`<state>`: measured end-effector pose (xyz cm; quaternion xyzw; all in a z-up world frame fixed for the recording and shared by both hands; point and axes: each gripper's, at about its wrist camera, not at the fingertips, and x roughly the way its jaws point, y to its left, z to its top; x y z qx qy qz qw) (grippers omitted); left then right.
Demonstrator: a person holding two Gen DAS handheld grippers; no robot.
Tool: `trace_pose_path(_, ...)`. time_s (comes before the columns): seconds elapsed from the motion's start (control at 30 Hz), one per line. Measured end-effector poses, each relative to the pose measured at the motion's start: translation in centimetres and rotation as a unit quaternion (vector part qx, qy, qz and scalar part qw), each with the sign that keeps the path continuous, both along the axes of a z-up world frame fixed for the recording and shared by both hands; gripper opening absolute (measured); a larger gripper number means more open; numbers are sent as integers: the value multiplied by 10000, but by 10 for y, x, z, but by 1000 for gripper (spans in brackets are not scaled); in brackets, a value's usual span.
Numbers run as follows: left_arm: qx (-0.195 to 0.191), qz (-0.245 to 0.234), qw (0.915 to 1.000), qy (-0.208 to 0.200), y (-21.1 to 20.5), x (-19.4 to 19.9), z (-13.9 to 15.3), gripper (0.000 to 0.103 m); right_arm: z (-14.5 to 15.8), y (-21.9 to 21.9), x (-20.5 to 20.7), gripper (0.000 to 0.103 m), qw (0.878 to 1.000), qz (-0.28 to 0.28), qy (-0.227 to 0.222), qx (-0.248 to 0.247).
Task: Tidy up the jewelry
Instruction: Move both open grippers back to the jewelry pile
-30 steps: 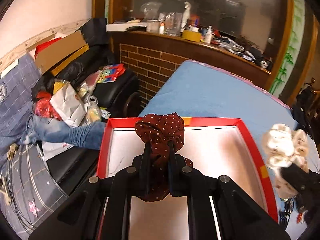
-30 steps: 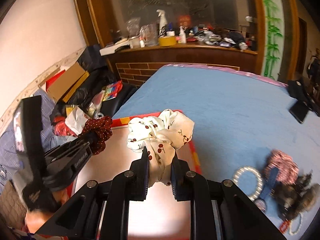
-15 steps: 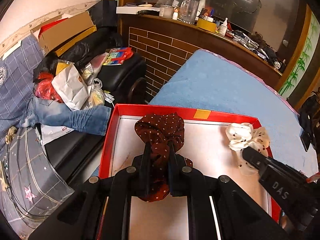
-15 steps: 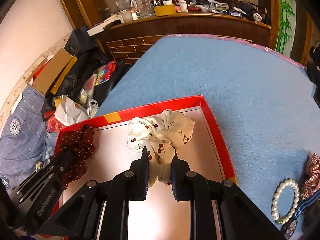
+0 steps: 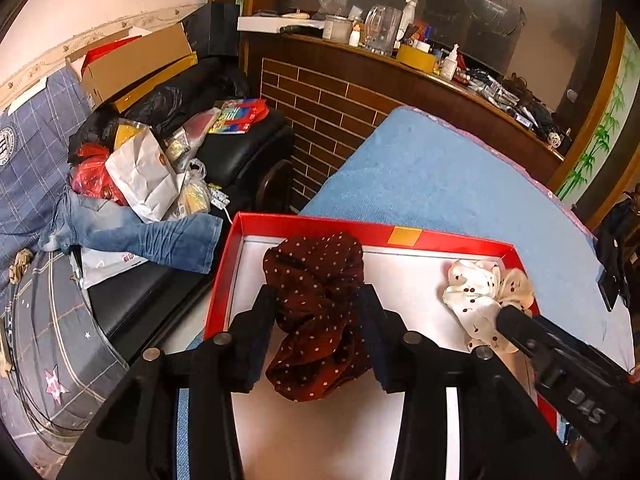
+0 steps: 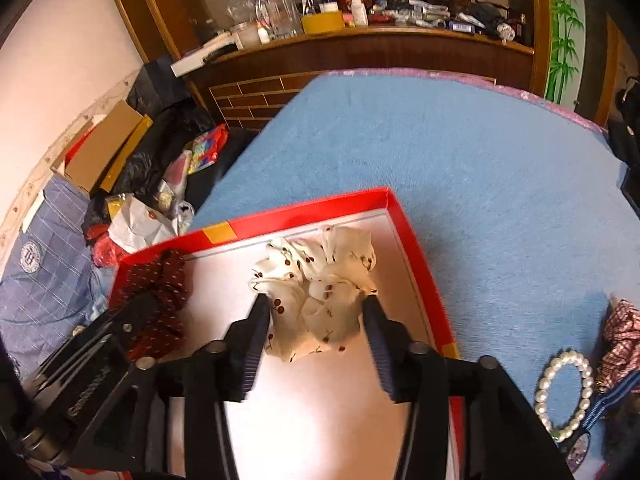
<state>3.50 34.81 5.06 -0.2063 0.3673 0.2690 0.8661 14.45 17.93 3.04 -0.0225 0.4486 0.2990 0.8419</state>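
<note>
Between each parted tool's (image 5: 318, 312) fingers, a scrunchie (image 5: 316, 312)

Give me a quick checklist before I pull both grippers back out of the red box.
1. Left gripper open, fingers spread either side of the maroon dotted scrunchie: ok.
2. Right gripper open around the white cherry scrunchie: ok.
3. Both scrunchies inside the red box: ok.
4. Fabric free of the fingers: cannot tell, the cloth sits close against them.
5. Scrunchies apart from each other: ok.
6. Pearl bracelet and checked scrunchie outside the box on the blue cloth: not ok.
</note>
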Motion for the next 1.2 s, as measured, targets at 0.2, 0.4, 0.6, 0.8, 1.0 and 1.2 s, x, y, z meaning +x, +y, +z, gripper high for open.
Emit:
trace_pose_path(0.2, 67, 5, 9997, -256, -3, -5, 8, 55, 22, -19, -18, 60, 9995, 43, -172, 279)
trace_pose_path(0.4, 398, -213, 9969, -649, -21, -12, 25, 55, 43, -60, -59, 61, 9964, 93, -404, 737)
trace_pose_path(0.6, 723, -631, 9916, -867, -47, -17, 36, 55, 46, -137, -108, 63, 9909, -406, -802, 998)
trace_pose_path(0.8, 718, -1400, 9838, -865, -96, -16, 37, 55, 50, -230, -133, 68, 9814, -1236, -1158, 903)
trace_pose_path(1.0, 548, -2195, 9702, -872, -172, -16, 52, 55, 48, -308, -129, 69, 9663, -2068, -1168, 989)
trace_pose_path(1.2, 299, -2488, 9649, -789, -250, 3, 66, 62, 30, -352, -117, 72, 9538, -2536, -1045, 1230)
